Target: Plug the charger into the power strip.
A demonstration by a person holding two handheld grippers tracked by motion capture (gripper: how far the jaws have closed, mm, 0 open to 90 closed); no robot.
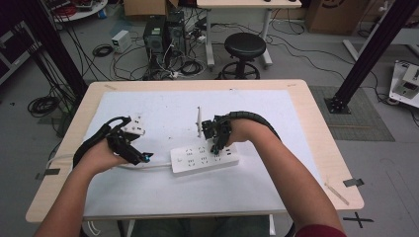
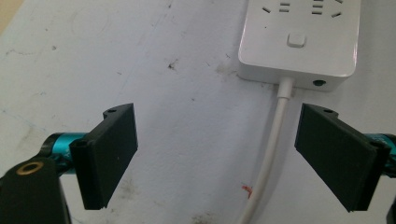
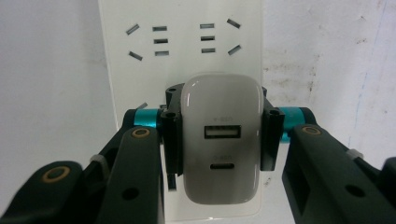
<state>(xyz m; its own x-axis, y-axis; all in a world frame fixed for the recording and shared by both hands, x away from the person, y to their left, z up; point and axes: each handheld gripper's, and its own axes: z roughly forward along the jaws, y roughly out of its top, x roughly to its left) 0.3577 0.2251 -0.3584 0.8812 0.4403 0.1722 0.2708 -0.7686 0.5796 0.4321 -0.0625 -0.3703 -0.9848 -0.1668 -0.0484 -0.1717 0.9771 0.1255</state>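
Right gripper [image 3: 219,140] clamps glossy white charger [image 3: 221,144] over power strip [image 1: 205,159]; its USB ports visible up close; left gripper [image 2: 217,156] gapes wide beside strip's cable [image 2: 268,158].

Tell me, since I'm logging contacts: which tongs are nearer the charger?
Right. The right tongs are shut on the white charger over the power strip; the left tongs stand open, off the strip's cord end.

High view overhead facing forward, both gripper views close, all sharing the power strip [image 1: 205,158].
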